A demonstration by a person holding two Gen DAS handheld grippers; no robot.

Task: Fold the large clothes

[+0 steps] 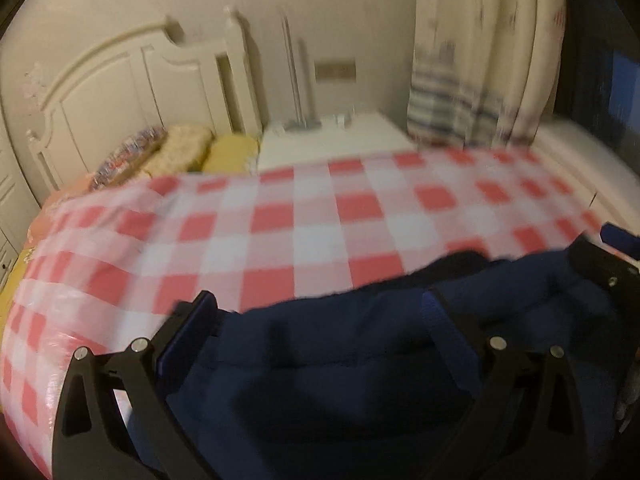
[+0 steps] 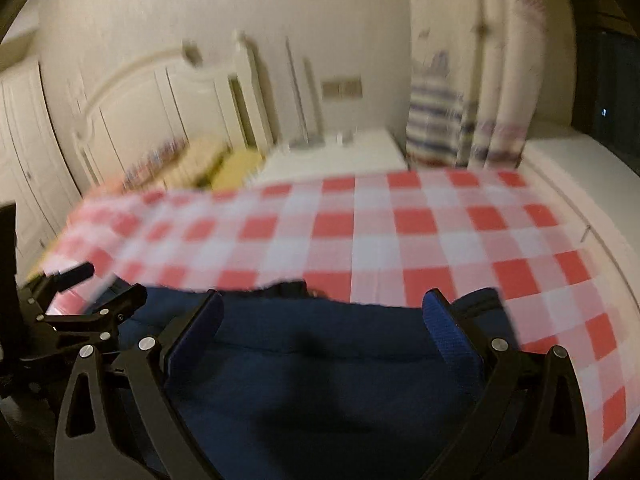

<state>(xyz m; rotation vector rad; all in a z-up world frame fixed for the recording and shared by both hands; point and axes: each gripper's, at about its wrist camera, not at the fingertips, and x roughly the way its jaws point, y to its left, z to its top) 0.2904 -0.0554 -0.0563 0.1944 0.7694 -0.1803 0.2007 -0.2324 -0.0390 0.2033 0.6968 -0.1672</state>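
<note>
Left wrist view: red-and-white checked plastic sheet [image 1: 320, 216] covering bed | dark navy fabric garment [image 1: 340, 360] bunched at its near edge | left gripper [image 1: 320, 320], right gripper [image 2: 322, 316] spread wide, grasping nothing | step: between folds; next: choose and pinch an edge.

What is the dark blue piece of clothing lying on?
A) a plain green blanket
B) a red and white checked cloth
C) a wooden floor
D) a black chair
B: the dark blue garment lies on a red and white checked cloth spread over the bed, and the same checks show beyond it in the left wrist view too.
</note>
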